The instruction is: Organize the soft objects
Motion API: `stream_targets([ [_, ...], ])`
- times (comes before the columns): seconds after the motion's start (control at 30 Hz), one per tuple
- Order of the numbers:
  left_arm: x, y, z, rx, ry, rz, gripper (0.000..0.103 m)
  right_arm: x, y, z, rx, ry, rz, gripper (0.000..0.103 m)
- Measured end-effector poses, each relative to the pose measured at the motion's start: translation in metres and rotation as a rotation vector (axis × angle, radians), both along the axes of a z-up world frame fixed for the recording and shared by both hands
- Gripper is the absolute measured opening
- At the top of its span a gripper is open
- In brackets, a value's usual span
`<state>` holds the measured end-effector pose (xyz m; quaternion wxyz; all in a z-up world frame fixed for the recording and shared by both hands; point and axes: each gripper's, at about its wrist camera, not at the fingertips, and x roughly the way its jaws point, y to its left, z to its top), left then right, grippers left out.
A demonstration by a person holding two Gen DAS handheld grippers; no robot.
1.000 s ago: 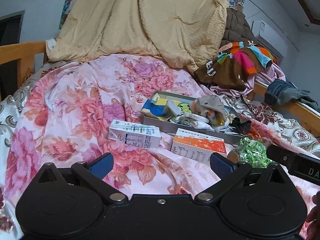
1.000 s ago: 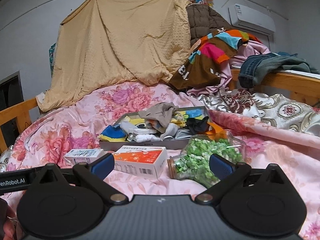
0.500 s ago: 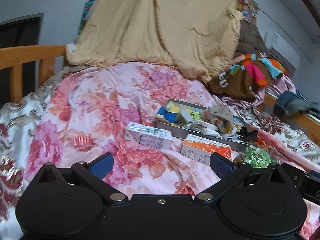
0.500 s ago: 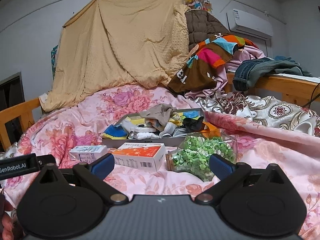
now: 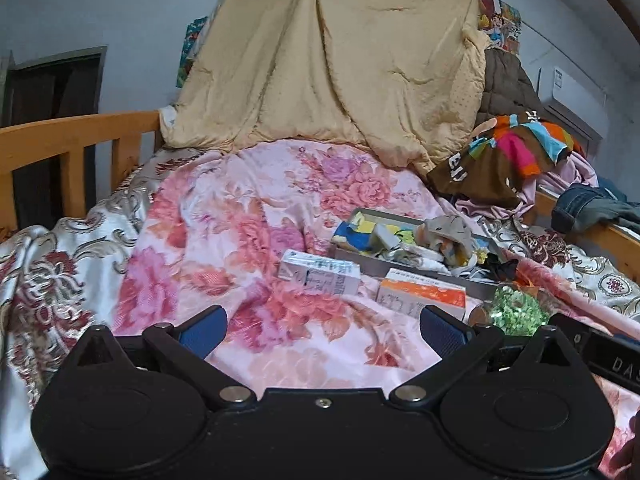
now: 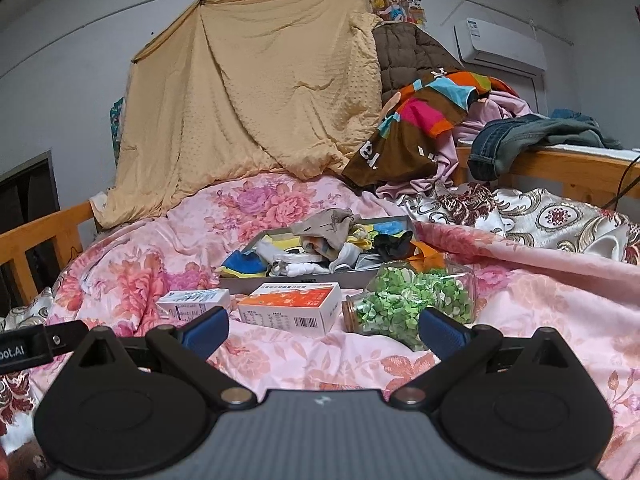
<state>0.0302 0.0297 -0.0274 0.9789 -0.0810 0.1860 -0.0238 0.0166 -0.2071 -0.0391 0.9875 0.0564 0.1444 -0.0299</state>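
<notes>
A grey tray (image 6: 240, 280) (image 5: 352, 254) full of socks and small cloths (image 6: 332, 236) (image 5: 444, 228) lies on the pink floral quilt (image 5: 240, 240) (image 6: 540, 320). In front of it lie a white carton (image 5: 318, 272) (image 6: 192, 302), an orange-and-white box (image 5: 424, 294) (image 6: 292, 306) and a clear jar of green bits (image 6: 408, 300) (image 5: 516, 310) on its side. My left gripper (image 5: 322, 328) is open and empty, low above the quilt, short of the carton. My right gripper (image 6: 324, 328) is open and empty, short of the orange box and jar.
A tan blanket (image 6: 256, 112) hangs at the bed's head. A pile of colourful clothes (image 6: 432, 120) and jeans (image 6: 520, 140) sits at the back right on a wooden rail (image 6: 560, 160). A wooden rail (image 5: 72, 140) bounds the left side.
Both grippers have drawn back from the tray, which looks smaller and farther. The left view has swung left, showing more quilt and rail. Both stay open.
</notes>
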Motion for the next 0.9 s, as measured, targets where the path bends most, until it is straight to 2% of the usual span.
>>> stream_targets([
  [0.3, 0.007, 0.004, -0.013, 0.058, -0.020, 0.013, 0.102, 0.006, 0.000, -0.003, -0.008, 0.018, -0.005, 0.103],
  [0.53, 0.012, 0.006, -0.020, 0.036, -0.006, 0.028, 0.102, 0.012, 0.010, -0.006, -0.057, 0.045, 0.024, 0.103],
  [0.9, 0.015, 0.004, -0.020, 0.062, 0.023, 0.012, 0.102, 0.015, 0.007, -0.009, -0.048, 0.066, 0.023, 0.103],
])
